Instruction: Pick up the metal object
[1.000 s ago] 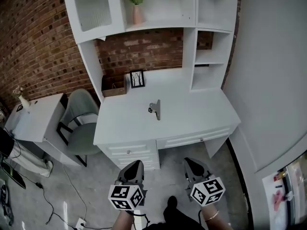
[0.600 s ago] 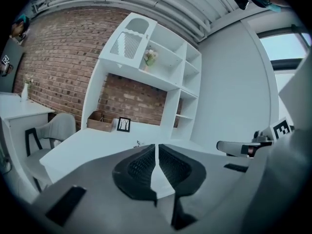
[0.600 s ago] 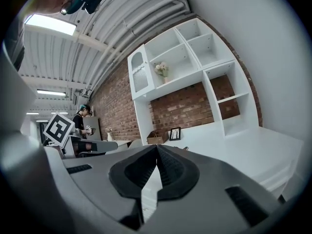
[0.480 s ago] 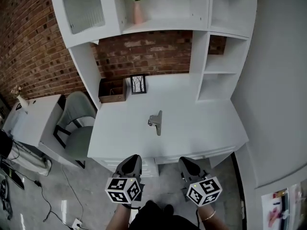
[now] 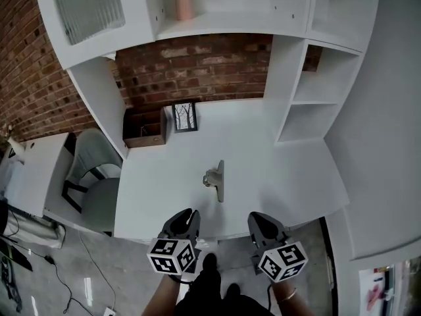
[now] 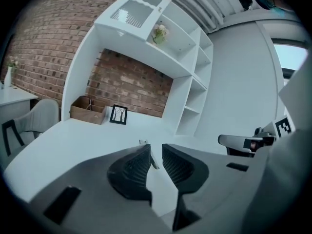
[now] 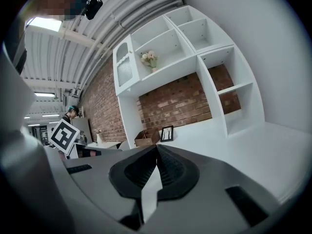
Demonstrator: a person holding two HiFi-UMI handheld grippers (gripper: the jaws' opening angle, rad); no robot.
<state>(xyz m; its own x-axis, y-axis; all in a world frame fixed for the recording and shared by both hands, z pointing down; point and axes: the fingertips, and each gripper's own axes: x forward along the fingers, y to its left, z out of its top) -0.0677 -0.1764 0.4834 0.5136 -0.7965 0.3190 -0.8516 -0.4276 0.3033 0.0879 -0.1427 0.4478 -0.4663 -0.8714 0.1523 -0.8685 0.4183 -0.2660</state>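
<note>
The metal object (image 5: 216, 180) is a silver clip lying on the white desk (image 5: 283, 176), near the middle of its front half. Both grippers hover side by side at the desk's front edge, short of the clip. My left gripper (image 5: 187, 214) is just left of the clip's line. Its jaws are opening, with a narrow gap and nothing held. In the left gripper view the clip (image 6: 153, 162) shows through the gap of the left gripper (image 6: 156, 147), farther out on the desk. My right gripper (image 5: 258, 217) is shut and empty; in the right gripper view the right gripper (image 7: 156, 147) has its tips touching.
A small framed picture (image 5: 185, 117) and a wooden box (image 5: 145, 127) stand at the desk's back left against the brick wall. White shelves (image 5: 309, 97) rise at the back right, with a pink vase (image 5: 184, 2) above. A grey chair (image 5: 92, 176) stands left of the desk.
The desk has come nearer in the head view. Both grippers have moved forward from over the floor to the desk's front edge. The clip has not moved.
</note>
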